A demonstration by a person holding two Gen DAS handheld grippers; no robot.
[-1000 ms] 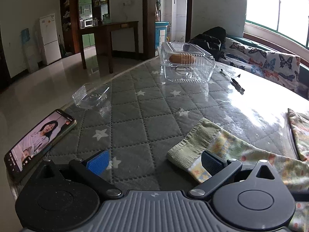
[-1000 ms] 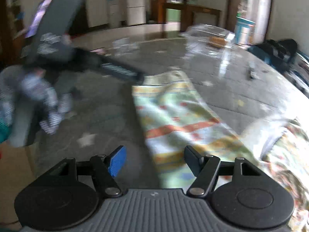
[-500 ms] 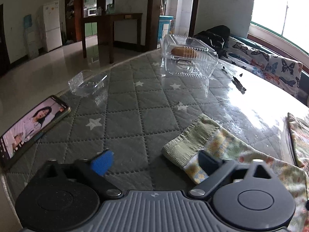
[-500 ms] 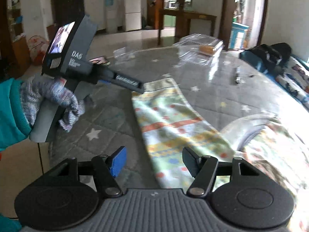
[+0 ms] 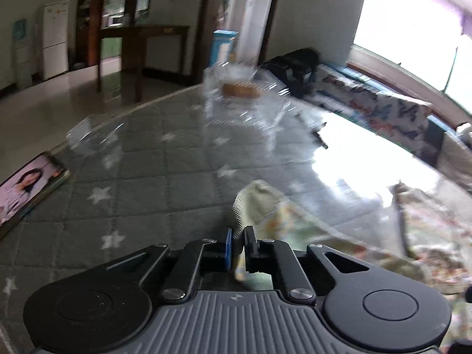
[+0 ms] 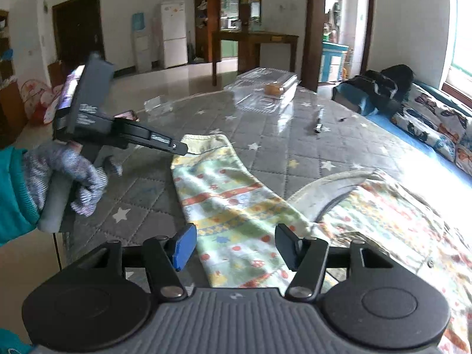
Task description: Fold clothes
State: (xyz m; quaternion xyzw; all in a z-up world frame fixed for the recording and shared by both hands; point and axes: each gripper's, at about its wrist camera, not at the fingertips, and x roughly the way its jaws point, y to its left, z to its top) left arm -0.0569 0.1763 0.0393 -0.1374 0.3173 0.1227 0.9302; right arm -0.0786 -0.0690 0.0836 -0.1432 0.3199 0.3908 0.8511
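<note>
Sleeve cuff pinched, fold pending.
Your left claw (image 5: 237, 243) gripped the sleeve (image 6: 224, 188) cuff; right claw (image 6: 234, 246) hung spread. Lift evenly, avoid dragging.

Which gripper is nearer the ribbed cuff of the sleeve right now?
Left. The left gripper is shut on the ribbed cuff. The right gripper hangs open over the sleeve, further along it, away from the cuff.

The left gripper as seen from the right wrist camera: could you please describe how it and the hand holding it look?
The left gripper has a dark grey boxy body with faint white lettering, black linkage arms and a pale grey handle. The left hand wears a speckled grey knit glove below a teal sleeve cuff.
</note>
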